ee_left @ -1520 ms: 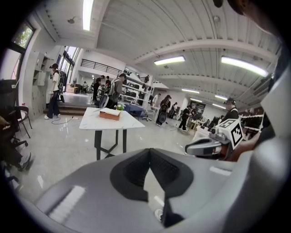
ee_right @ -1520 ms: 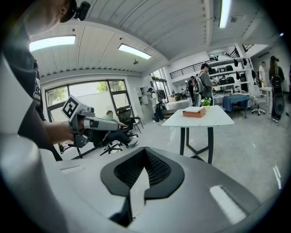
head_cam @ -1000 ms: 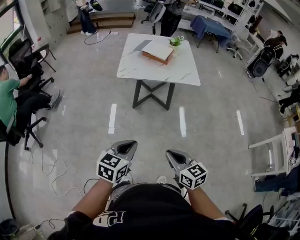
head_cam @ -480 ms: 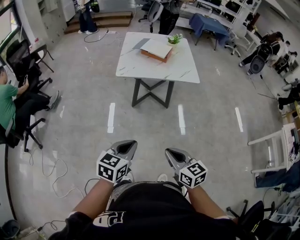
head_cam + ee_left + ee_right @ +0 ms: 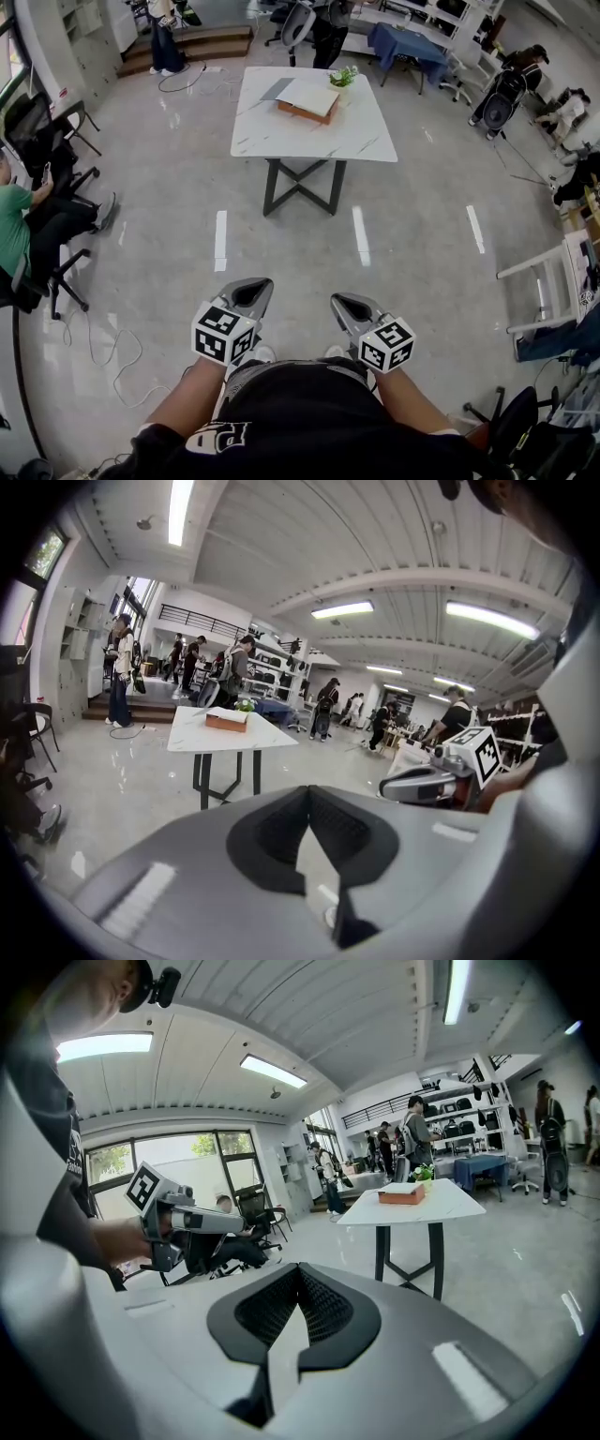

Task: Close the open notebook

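A wide workroom with a glossy grey floor [image 5: 169, 216] is stretching out ahead, and a white marble tabletop [image 5: 291, 141] on black crossed legs is standing well away from the person. The notebook [image 5: 309, 94] is lying open on it, pale pages facing up, resting on a flat brown box [image 5: 302, 113] toward the far side. A small green potted plant [image 5: 343, 79] is sitting just beside the notebook's far right corner.

The person is standing back from the tabletop and holding both tools low in front of the waist, well apart from the notebook. The left claw [image 5: 253, 289] is pointing forward with its jaws pressed together at the tips, and nothing is sitting between them. The right claw [image 5: 343, 304] is being held level with it, just beside it, jaws likewise closed tip to tip and gripping nothing. A marker cube [image 5: 223, 333] is riding on the left tool and another marker cube [image 5: 385, 345] on the right.

At the left edge a seated person in a green shirt [image 5: 11, 225] is resting on an office chair, with loose cables [image 5: 103, 347] trailing across the floor nearby. Other people [image 5: 328, 23] are standing beyond the tabletop, near a blue-covered table [image 5: 405, 42].
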